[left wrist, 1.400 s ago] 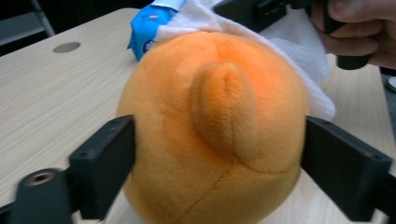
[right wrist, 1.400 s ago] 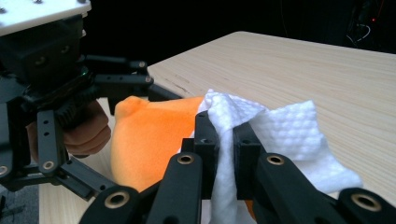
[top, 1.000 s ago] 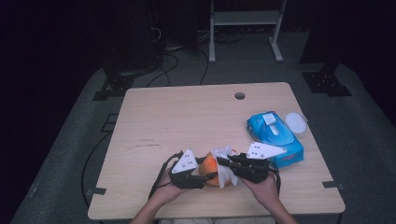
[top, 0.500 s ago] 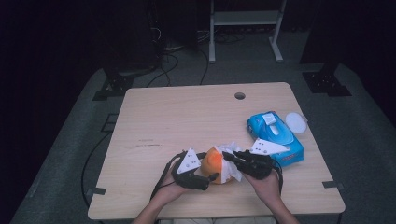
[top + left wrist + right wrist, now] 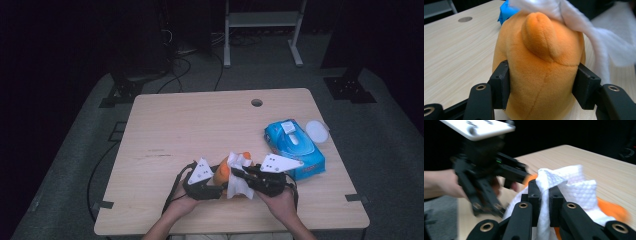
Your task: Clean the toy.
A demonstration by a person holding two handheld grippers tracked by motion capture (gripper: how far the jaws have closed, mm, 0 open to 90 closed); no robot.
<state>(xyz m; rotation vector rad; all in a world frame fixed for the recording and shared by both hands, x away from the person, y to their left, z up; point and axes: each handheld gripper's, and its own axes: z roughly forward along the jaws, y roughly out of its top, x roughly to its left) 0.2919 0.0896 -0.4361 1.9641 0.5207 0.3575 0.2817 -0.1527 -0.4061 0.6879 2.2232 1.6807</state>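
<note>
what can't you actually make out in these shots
- Orange plush toy: its face and full shape; left gripper view cuts off its bottom, and the white wipe drapes its top.
- Blue wipes pack: label print too small in the high view.
- Left tongs: fingertips sunk in the plush.
- Right tongs: background in their view is blurred.

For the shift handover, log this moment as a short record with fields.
Work in hand: wiping an orange plush toy with a white wipe
Left tool: jaws have just been closing, pads pressed on the toy's sides
Right tool: shut on the wipe, which lies over the toy
Table: light wood
Also on table: blue wipes pack, right side, with a white lid beside it
</note>
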